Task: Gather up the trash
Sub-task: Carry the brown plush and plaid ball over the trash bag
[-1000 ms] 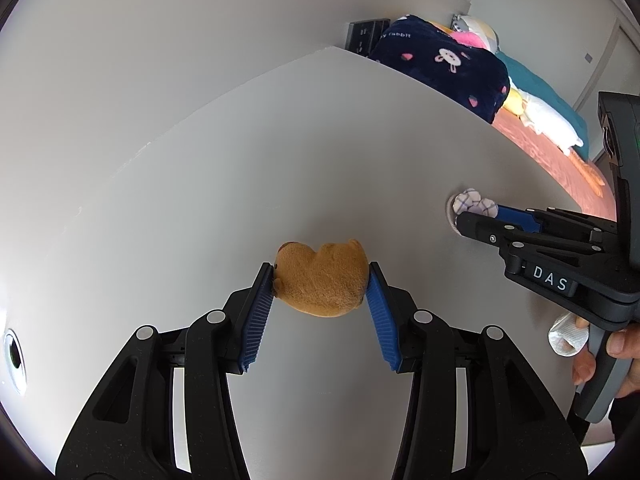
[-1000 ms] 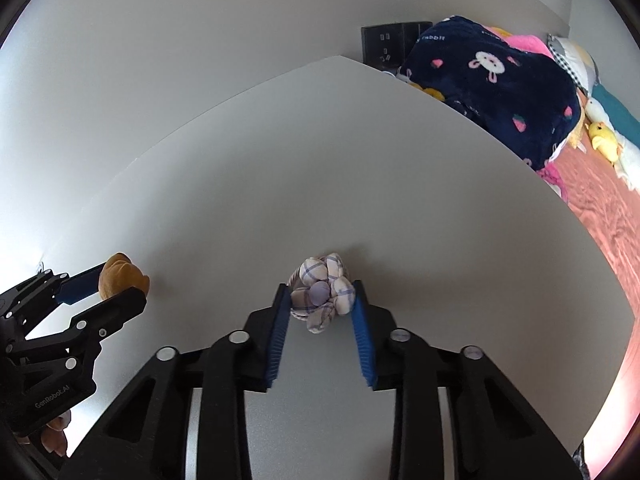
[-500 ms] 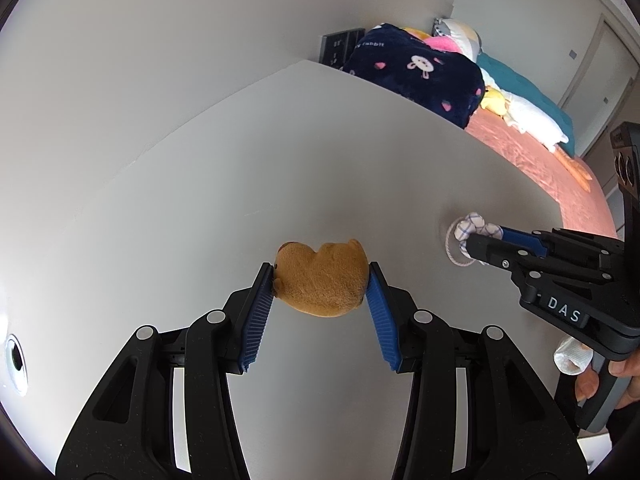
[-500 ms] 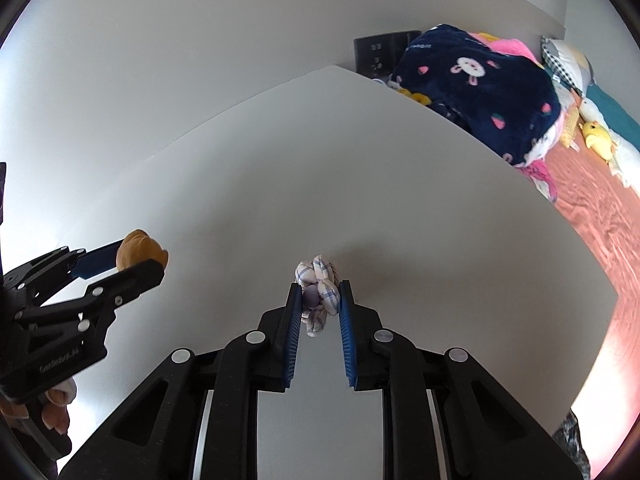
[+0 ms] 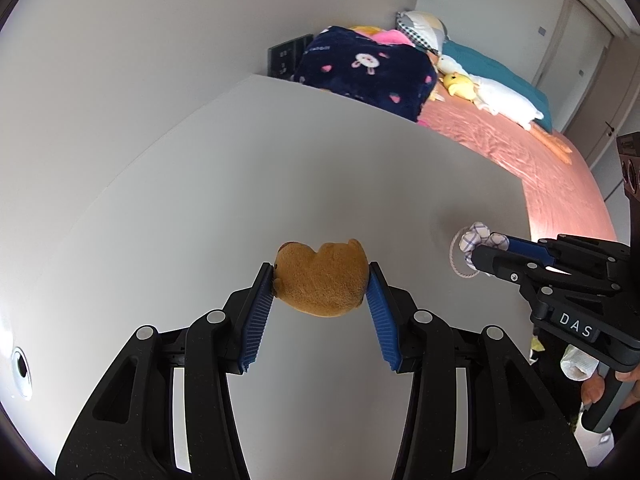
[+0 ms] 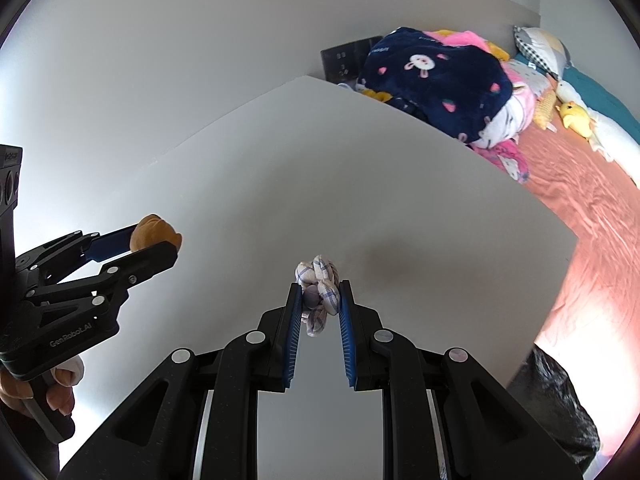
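Observation:
My left gripper (image 5: 320, 284) is shut on a brown plush toy (image 5: 320, 282) and holds it above the white table (image 5: 280, 160). It also shows at the left of the right wrist view (image 6: 154, 236). My right gripper (image 6: 319, 300) is shut on a small checked cloth bundle (image 6: 318, 294) with a thin cord, lifted off the table. That bundle shows at the right of the left wrist view (image 5: 474, 242), held by the right gripper (image 5: 486, 250).
A bed with a pink sheet (image 5: 520, 148), a dark blue blanket (image 6: 436, 80) and soft toys lies beyond the table's far edge. A black trash bag (image 6: 556, 404) sits past the table's right edge. A wall socket panel (image 6: 344, 60) is at the back.
The right gripper closed on the cloth bundle and lifted it off the table. Both grippers rose and tilted up, showing more of the bed. The left kept hold of the plush toy.

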A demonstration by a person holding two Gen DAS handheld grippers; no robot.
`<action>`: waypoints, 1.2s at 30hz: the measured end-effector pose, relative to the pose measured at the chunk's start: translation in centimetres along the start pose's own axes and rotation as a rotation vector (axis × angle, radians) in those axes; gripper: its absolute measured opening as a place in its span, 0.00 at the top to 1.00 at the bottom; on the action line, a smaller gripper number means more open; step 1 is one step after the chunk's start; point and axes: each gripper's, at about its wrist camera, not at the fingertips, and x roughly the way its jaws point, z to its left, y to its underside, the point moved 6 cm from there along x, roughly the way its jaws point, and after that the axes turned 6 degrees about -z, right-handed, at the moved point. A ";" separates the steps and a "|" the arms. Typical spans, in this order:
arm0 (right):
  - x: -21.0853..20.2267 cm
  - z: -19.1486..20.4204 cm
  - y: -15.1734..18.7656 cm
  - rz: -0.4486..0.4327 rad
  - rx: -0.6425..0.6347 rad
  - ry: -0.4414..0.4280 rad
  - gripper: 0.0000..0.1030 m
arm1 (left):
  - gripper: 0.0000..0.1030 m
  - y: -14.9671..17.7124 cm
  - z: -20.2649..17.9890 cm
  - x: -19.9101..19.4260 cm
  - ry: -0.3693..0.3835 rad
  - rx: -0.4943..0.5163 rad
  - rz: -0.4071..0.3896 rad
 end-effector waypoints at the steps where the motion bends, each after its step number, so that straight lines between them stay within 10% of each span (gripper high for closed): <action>1: -0.5 -0.3 0.2 -0.006 0.006 0.001 0.81 | 0.55 -0.1 -0.4 0.0 0.003 0.006 0.000; 36: -12.5 -12.2 7.0 -0.126 0.215 0.165 0.81 | 0.55 0.1 -17.1 -0.5 0.181 0.262 0.001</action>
